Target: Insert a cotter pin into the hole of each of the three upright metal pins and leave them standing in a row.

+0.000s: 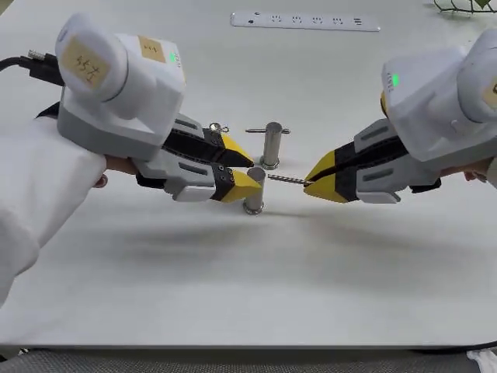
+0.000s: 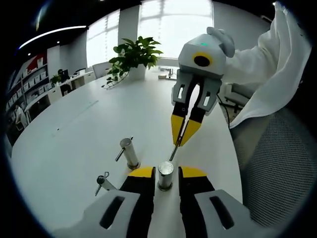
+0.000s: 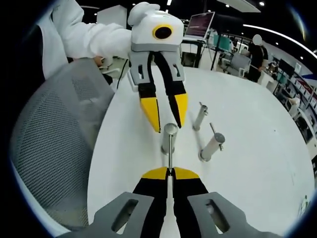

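Head view: smooth cylindrical metal pin (image 1: 255, 199)

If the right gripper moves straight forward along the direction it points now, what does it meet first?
Most likely the upright metal pin that the left gripper holds: the cotter pin in the right gripper aims at its upper part, tip close to it or just touching. Depth is unclear.

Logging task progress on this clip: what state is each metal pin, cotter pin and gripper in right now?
near metal pin: upright, no cotter pin through it
middle metal pin: upright, cotter pin through it
third metal pin: upright, cotter pin through it
loose cotter pin: held level, tip at near metal pin
left gripper: jaws astride near metal pin, contact unclear
right gripper: shut on loose cotter pin
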The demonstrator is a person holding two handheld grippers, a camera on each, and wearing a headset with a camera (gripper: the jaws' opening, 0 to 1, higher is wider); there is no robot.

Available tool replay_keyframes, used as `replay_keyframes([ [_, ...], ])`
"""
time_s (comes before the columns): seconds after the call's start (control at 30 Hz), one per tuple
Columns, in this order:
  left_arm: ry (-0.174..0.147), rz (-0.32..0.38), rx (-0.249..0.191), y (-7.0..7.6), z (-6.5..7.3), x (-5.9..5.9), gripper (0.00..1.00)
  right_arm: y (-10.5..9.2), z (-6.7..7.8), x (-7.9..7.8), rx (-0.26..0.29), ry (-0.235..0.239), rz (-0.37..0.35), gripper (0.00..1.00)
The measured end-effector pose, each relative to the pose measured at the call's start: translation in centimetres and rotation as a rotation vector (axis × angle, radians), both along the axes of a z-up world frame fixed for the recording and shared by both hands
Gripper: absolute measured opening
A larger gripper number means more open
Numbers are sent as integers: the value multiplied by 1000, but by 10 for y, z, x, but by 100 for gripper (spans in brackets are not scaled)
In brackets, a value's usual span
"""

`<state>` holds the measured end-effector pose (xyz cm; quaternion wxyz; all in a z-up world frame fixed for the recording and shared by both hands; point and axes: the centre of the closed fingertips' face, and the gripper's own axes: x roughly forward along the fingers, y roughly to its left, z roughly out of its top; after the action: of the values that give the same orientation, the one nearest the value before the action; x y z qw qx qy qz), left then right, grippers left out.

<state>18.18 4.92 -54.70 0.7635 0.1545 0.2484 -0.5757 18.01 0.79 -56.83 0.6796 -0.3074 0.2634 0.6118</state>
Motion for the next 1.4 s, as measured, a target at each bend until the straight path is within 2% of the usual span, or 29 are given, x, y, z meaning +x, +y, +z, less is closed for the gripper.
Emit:
replay_keyframes([
  [0.13, 2, 3, -4, 1, -1, 3, 10, 1, -1, 1, -1, 3, 2, 0],
  [0.5, -5, -15, 0, 1, -2, 3, 10, 4, -4, 1, -7, 5, 15, 0],
  [0.6, 4, -15, -3, 1, -3, 2, 10, 7, -3, 1, -7, 2, 22, 0],
  [0.7, -7, -22, 7, 1, -3, 1, 10, 10, -4, 3, -2, 5, 25, 0],
  [0.8, -20, -29, 22, 1, -3, 1, 10, 13, -4, 4, -14, -15, 42, 0],
  [1.03, -19, -31, 27, 2, -2, -1, 10, 15, -3, 6, -12, -14, 51, 0],
  [1.1, -20, -31, 26, 1, -2, -1, 10, 20, 0, 3, 10, -3, 59, 0],
  [1.2, -22, -36, 28, 0, -2, -1, 10, 27, 2, 2, 6, -15, 76, 0],
  [1.4, -16, -35, 24, -1, -2, -2, 10, 39, 3, -2, 21, -5, 95, 0],
])
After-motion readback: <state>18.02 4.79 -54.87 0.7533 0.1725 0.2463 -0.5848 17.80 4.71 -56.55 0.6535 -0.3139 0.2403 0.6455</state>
